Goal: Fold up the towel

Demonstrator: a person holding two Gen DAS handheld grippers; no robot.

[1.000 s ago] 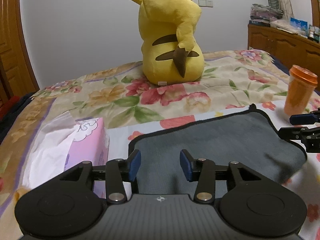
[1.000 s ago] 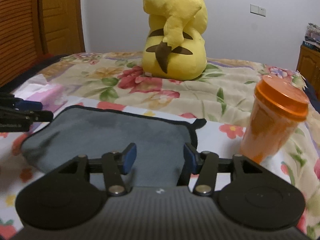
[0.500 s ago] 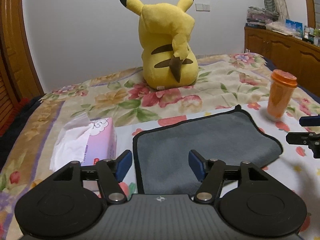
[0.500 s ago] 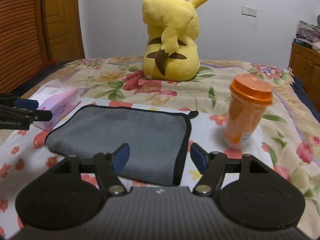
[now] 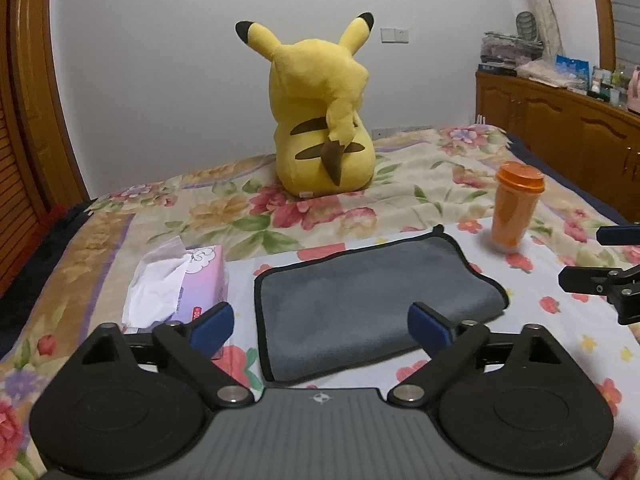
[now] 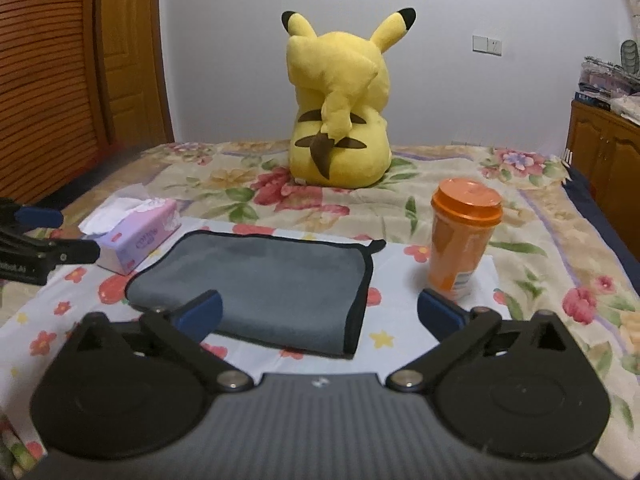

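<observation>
A grey towel (image 5: 360, 296) with black edging lies folded flat on the floral bedspread; it also shows in the right wrist view (image 6: 272, 280). My left gripper (image 5: 320, 328) is open wide and empty, held above and short of the towel's near edge. My right gripper (image 6: 320, 312) is open wide and empty, also back from the towel's near edge. The right gripper's fingers (image 5: 592, 280) show at the right edge of the left wrist view. The left gripper's fingers (image 6: 52, 248) show at the left edge of the right wrist view.
A pink tissue box (image 5: 188, 284) lies left of the towel. An orange lidded cup (image 6: 460, 240) stands right of it. A yellow plush toy (image 5: 324, 120) sits at the back of the bed. Wooden cabinets (image 5: 560, 128) stand at the right.
Both grippers have pulled back and up from the towel and opened wider. The towel stays folded on the bed.
</observation>
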